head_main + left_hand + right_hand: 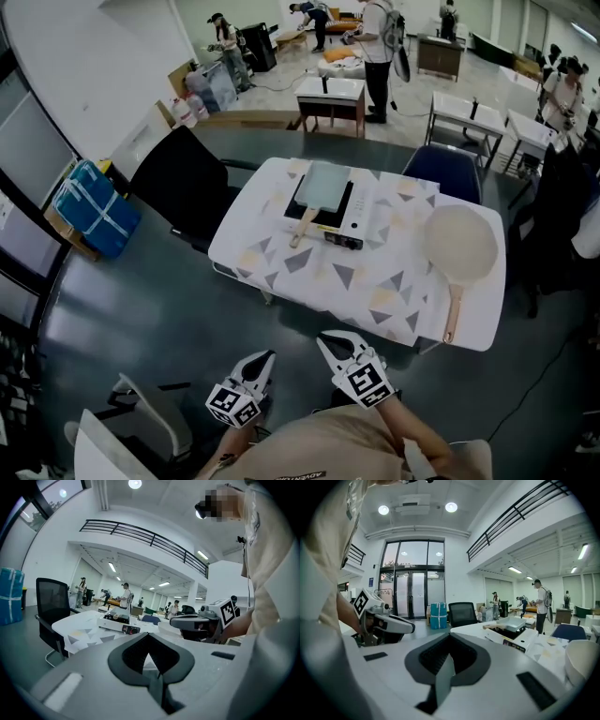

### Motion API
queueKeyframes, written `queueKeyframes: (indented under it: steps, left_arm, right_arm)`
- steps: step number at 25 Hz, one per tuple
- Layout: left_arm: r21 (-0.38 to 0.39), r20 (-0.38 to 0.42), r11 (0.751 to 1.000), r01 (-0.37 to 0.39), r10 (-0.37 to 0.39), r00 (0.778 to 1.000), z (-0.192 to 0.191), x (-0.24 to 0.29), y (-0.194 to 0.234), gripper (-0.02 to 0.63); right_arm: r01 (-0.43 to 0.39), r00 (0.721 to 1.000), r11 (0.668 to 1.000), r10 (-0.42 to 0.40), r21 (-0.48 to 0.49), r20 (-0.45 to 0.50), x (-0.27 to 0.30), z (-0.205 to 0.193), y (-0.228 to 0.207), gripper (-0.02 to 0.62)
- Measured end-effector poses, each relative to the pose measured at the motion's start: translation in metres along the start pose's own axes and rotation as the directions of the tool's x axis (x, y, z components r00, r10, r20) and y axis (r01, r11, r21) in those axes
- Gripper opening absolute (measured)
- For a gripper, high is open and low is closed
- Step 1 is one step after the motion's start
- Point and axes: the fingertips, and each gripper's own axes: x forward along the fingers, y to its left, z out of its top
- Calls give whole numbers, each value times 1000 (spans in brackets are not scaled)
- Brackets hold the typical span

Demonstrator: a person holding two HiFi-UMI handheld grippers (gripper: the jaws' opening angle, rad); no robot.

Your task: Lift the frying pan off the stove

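Observation:
A square grey-green frying pan (325, 187) with a wooden handle (304, 227) sits on a portable stove (342, 234) on the patterned table (328, 277). The right gripper view shows that pan (516, 623) on the stove (520, 641) ahead to the right. Both grippers hang well short of the table's near edge, close to my body. My left gripper (267, 359) (149, 637) is shut with nothing in it. The right gripper (325, 340) (450, 637) has its jaws together and holds nothing. Each one shows in the other's view: the right gripper (187, 622) and the left gripper (401, 626).
A round cream pan (459, 246) with a wooden handle lies at the table's right end. A black chair (183, 183) stands at the table's left, a blue chair (441, 169) behind it, a grey chair (141, 412) by my left side. Blue bundles (89, 208) lie by the wall. People stand far back.

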Motion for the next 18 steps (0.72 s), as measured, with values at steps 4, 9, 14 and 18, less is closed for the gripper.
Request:
queueKeyframes:
  steps: [4,9,14,18]
  left_arm:
    - [7,-18,1000,-15,15,1000,7,35,12,-2]
    - [20,-24,999,-25,25,999,16,65,9,-2]
    - [33,-40,997,-72,73,996,15,66,17,-2]
    - [21,-47,997,-77,78,996,14,72,29,-2]
  right_arm:
    - [-56,998,998,57,-41,35,30,5,-26,3]
    - [-105,994,992,107,-69,25,48,3,-39,3]
    - [-126,991,992,126,-11,32,50,7,-45,3]
    - [-154,988,988,155,-30,23,59,2,-49,3]
